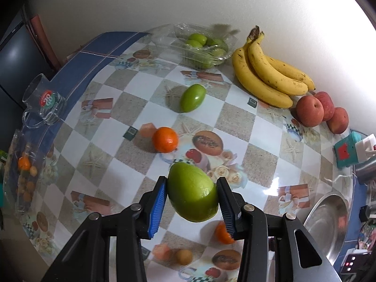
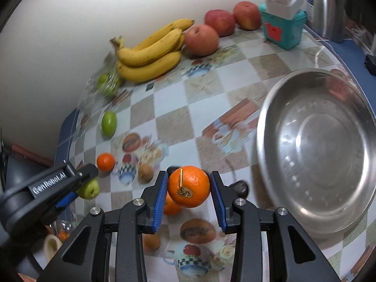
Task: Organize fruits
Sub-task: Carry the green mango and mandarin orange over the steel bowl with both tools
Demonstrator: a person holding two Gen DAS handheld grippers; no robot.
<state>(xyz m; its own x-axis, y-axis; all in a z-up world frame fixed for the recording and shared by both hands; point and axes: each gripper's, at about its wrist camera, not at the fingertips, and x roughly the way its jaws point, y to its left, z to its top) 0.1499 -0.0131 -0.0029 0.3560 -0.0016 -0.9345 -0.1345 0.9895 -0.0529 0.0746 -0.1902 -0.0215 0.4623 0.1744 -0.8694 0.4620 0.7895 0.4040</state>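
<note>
Left gripper clamping glossy green fruit

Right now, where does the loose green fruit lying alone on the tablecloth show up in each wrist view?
Left wrist view: the loose green fruit lies above centre, between the clear tray of green fruit and the orange.
Right wrist view: it sits at mid-left, below the blurred tray.
Shared landmark: the bananas against the wall.
</note>
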